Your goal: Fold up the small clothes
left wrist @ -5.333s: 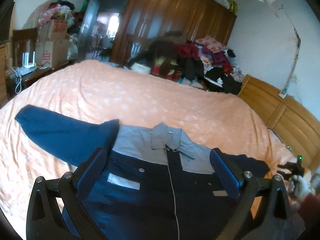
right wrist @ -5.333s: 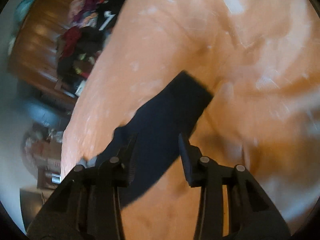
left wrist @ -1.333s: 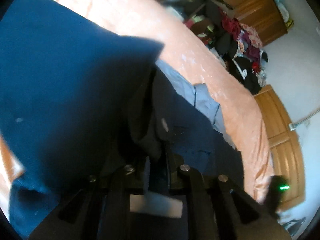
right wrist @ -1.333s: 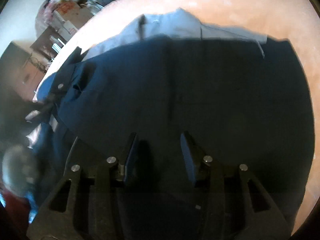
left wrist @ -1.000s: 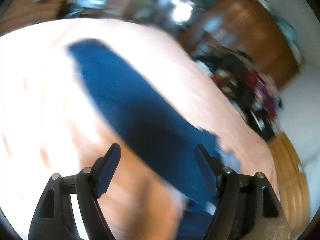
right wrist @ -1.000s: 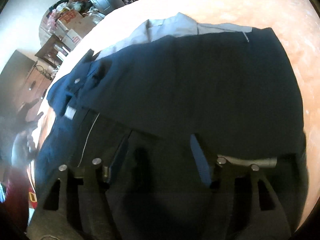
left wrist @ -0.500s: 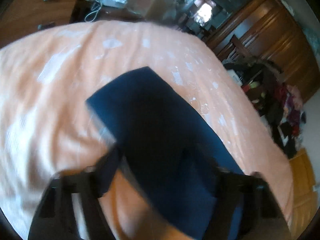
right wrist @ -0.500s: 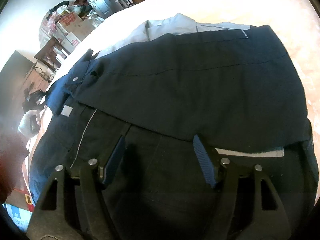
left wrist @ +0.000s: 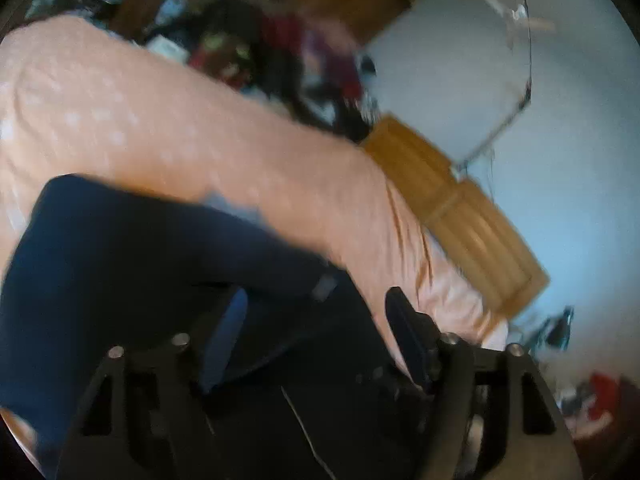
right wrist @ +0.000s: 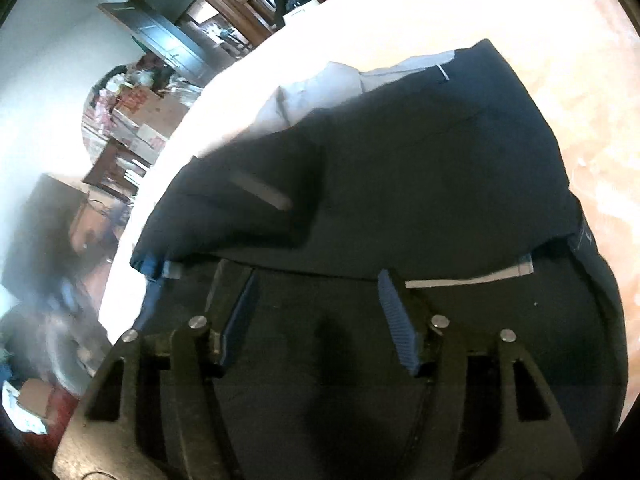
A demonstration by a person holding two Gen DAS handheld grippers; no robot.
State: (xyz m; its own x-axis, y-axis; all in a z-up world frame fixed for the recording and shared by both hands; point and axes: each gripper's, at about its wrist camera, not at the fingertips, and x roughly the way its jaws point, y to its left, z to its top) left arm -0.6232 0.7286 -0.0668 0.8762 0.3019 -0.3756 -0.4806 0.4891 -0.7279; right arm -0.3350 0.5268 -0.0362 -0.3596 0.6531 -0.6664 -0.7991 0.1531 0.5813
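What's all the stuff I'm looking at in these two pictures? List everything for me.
jacket: one, dark navy with a pale grey collar, spread on the bed, both sleeves folded over its front.
bedspread: one, peach with pale spots, under the jacket.
headboard: one, light wood, at the bed's far end in the left view.
wardrobe: one, dark brown wood, against the far wall.
clothes pile: one heap, red, black and mixed colours, beyond the bed.
cardboard boxes: several, brown, stacked beside the bed.
ceiling fan: one, white, overhead.
left gripper: black with blue pads, open over the jacket.
right gripper: black with blue pads, open over the jacket.
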